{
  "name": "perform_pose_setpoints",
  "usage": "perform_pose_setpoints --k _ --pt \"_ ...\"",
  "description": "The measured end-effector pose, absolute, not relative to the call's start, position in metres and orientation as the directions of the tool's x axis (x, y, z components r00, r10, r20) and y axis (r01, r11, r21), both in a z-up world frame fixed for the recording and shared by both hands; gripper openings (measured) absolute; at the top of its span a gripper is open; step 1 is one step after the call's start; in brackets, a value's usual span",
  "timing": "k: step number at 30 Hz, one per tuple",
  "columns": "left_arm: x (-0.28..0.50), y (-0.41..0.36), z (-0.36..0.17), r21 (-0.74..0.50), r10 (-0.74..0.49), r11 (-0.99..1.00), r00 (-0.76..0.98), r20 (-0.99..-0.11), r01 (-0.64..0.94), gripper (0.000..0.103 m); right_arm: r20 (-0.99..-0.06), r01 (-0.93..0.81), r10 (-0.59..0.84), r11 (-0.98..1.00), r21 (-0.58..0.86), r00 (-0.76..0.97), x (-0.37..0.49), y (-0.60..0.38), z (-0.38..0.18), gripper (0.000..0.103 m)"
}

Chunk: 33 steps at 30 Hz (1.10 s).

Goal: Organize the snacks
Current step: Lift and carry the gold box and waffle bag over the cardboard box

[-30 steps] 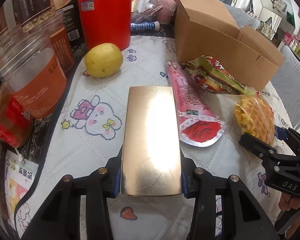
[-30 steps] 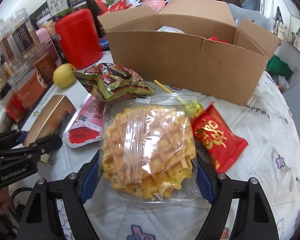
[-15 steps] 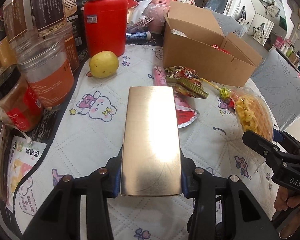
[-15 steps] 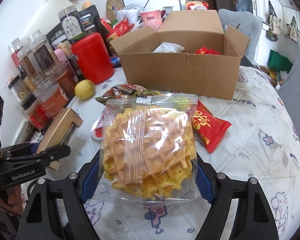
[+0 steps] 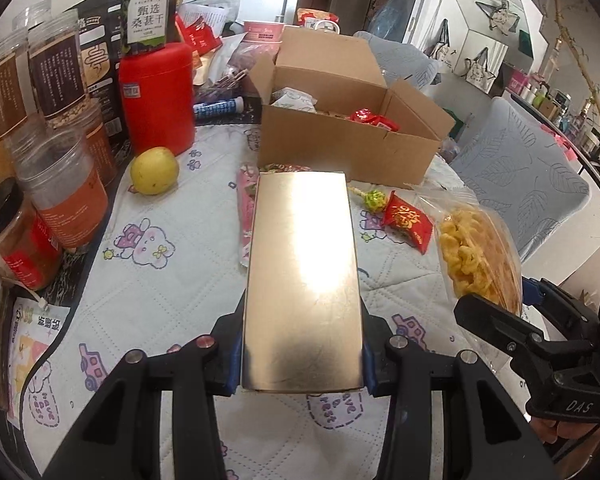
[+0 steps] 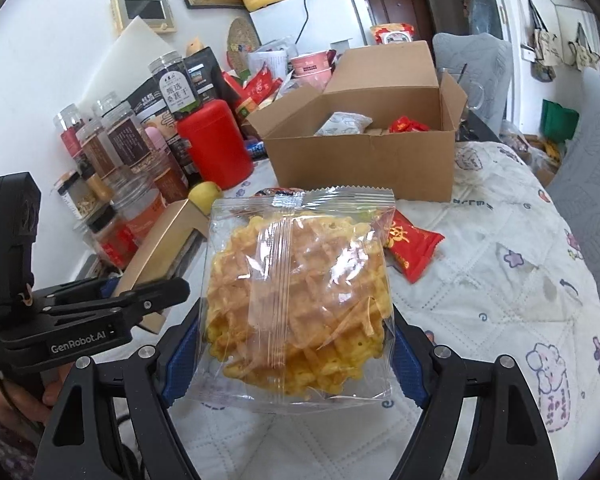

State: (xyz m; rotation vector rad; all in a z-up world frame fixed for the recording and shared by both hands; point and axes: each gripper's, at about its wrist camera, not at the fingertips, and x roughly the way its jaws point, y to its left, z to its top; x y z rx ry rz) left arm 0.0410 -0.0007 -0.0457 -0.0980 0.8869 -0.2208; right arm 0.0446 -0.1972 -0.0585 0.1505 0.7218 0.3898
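Left tool (image 5: 302,354): clamped across the near end of the gold box (image 5: 303,280), one blue pad on each long side; the box is clear of the counter (image 5: 168,304) and juts forward from the jaws.
Right tool (image 6: 296,346): jaws set wide and clamped on the waffle packet (image 6: 298,296), pads pressing its two side edges; the packet is held above the counter.
Gold box, handling: judged stiff, with flat parallel walls that suit a side grip. The foil-like face looks slick, so slipping under tilt is possible. Held at one end only, the far end may droop; a grip nearer mid-length would be steadier.
Waffle packet, handling: judged light. The clear film is soft and crinkly, the waffle inside brittle. Pressure belongs on the waffle's rim, not on loose film; a harder squeeze risks cracking it.
Cardboard box (image 6: 364,160): open, flaps up, standing at the far side of the counter; wrapped snacks already lie inside. Judged the likely destination.
Loose items: a red packet (image 6: 414,246) lies on the counter just beyond the waffle packet; a lollipop (image 5: 374,199) lies near the carton's front wall; a pink sachet (image 5: 246,216) is partly hidden behind the gold box.
Bystanders: a yellow fruit (image 5: 155,170) and a red canister (image 5: 158,96) sit left of the carton, apart from both held items.
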Motion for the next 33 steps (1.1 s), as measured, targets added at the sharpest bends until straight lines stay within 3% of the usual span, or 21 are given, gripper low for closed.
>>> perform_pose_setpoints --k 14,33 --pt "0.050 -0.032 -0.007 -0.171 -0.308 0.949 0.658 -0.688 0.264 0.043 -0.537 -0.285 0.349 0.937 0.201 0.768 0.032 -0.213 -0.018 0.082" --pt "0.101 -0.052 0.061 -0.147 -0.356 0.932 0.758 -0.547 0.332 0.043 -0.418 -0.328 0.351 0.936 0.130 0.838 0.079 -0.221 0.042 0.082"
